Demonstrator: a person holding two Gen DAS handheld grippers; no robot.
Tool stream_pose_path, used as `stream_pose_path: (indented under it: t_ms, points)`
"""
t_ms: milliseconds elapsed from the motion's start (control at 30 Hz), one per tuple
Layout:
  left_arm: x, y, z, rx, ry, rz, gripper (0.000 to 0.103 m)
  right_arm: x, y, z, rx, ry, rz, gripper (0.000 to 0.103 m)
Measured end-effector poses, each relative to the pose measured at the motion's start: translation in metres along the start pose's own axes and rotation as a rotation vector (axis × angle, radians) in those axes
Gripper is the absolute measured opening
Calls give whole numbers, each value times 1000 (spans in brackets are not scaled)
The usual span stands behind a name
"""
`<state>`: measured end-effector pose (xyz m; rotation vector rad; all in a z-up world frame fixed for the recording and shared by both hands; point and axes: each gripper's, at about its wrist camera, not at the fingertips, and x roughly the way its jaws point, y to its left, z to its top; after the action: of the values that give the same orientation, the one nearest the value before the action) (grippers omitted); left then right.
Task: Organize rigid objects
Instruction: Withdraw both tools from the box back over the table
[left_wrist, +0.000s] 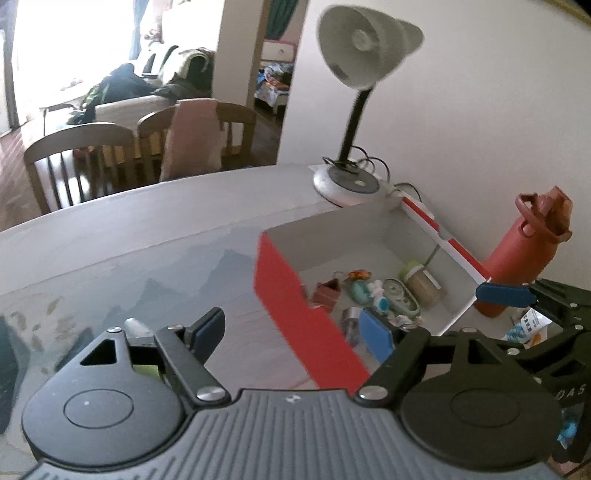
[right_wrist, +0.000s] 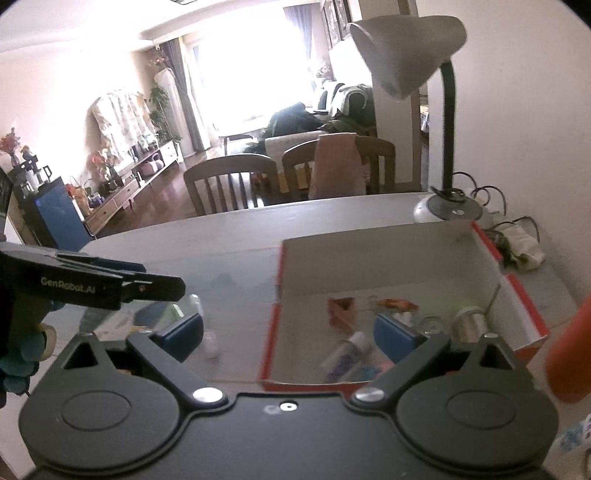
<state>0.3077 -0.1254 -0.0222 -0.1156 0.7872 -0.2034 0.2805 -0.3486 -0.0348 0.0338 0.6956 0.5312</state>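
Note:
An open box, red outside and white inside, stands on the table. It holds several small items: a green-lidded jar, an oval tin, a small red piece, a silver-lidded jar and a tube. My left gripper is open over the box's near red wall and grips nothing. My right gripper is open above the box's near left corner, also with nothing in it. A small clear bottle and a white piece lie on the table left of the box.
A white desk lamp with cables stands behind the box by the wall. A red water bottle stands right of the box, beside a small packet. A crumpled cloth lies by the wall. Wooden chairs line the table's far edge.

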Motion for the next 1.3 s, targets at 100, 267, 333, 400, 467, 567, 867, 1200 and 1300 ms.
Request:
stream_pose_path:
  t_ms: [100,267,333,400,467,567,867,1200,1300]
  points:
    - [-15,20,-6,-13,-11,11,81,5,19,-1,-2,13,13,99]
    - [-37,50,-17,-14,-31,38,83,19,51,-7,-28,49,31,99]
    - [-45,64,-22,-17,-33,53,85,24,64,-9,-38,60,37,99]
    - [-49,78,-25,-25,-33,54,86,29,77,-13,-45,72,46,99]
    - [-52,90,-28,-33,-33,61,94,35,89,-17,-53,81,46,99]
    - [-55,109,-33,-52,-46,80,102,47,104,-22,-61,90,43,99]
    - [-29,156,-56,-139,20,122,103,99,143,-46,-106,153,37,99]
    - [17,183,-94,-197,115,138,102,150,163,-78,-193,223,-1,99]
    - [28,183,-100,-179,127,166,102,160,167,-84,-221,232,-17,99]
